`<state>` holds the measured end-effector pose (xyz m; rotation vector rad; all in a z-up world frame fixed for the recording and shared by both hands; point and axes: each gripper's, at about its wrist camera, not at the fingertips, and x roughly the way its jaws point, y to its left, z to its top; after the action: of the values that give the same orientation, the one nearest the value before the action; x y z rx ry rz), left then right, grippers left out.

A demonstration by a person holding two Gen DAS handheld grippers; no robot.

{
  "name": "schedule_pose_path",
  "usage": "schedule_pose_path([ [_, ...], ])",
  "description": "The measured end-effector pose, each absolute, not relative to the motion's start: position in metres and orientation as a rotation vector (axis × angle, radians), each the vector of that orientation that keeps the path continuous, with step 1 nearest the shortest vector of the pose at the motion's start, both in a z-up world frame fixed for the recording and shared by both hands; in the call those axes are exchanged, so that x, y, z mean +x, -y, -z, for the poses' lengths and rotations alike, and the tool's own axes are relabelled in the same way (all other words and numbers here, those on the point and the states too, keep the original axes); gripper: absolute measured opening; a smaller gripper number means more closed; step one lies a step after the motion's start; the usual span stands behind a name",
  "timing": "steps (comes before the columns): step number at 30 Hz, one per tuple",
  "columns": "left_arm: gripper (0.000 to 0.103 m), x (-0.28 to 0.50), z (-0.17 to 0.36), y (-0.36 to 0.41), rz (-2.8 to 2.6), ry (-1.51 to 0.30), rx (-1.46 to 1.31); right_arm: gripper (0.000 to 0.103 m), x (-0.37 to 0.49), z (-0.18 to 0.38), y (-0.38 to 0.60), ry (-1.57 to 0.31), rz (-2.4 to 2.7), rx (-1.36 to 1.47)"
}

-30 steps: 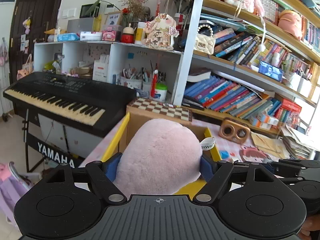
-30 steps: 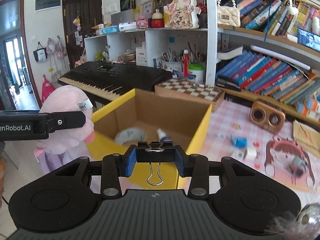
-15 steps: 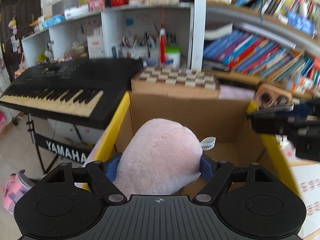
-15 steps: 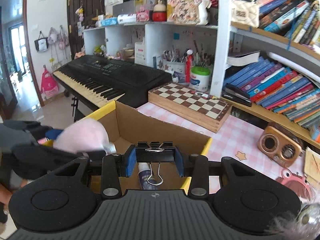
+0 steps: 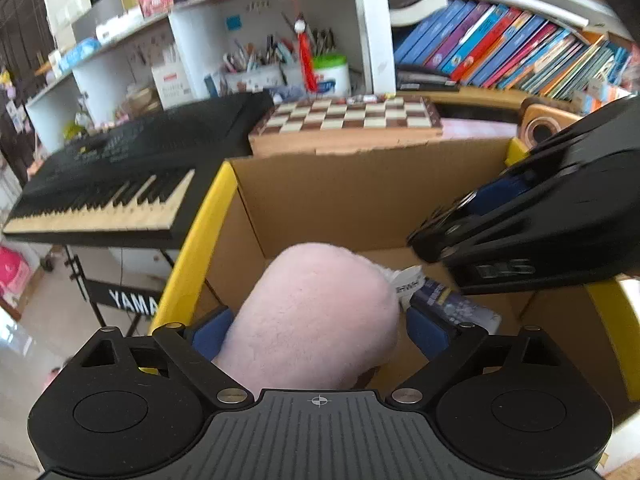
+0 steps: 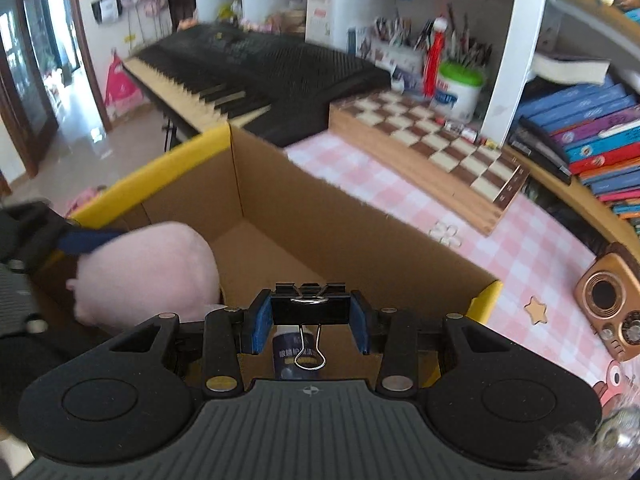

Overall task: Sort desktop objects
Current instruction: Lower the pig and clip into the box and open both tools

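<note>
Left gripper fingers just opening around pink plush toy inside cardboard box, right gripper fingers clamped on black binder clip over the box

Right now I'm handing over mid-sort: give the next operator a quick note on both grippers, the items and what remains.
Left gripper: over the cardboard box, jaws just opened wide; the pink plush toy sits between them with a gap at each pad, so it looks released.
Right gripper: shut on a black binder clip, poised above the same box.
Already in the box: a small labelled tube.
Done: plush delivered.
Left: withdraw the left gripper, drop the clip in. Other desk items are not visible enough to list.
</note>
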<state>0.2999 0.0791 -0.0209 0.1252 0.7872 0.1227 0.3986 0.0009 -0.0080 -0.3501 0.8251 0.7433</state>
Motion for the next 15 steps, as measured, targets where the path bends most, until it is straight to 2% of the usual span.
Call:
schedule_pose_path([
  [8, 0.101, 0.259, -0.011, -0.085, -0.129, -0.596, 0.031, 0.037, 0.41, 0.025, -0.015, -0.925, -0.776, -0.421],
  [15, 0.101, 0.244, -0.02, -0.088, -0.158, -0.557, -0.015, 0.038, 0.41, 0.03, -0.026, -0.937, -0.777, -0.504],
])
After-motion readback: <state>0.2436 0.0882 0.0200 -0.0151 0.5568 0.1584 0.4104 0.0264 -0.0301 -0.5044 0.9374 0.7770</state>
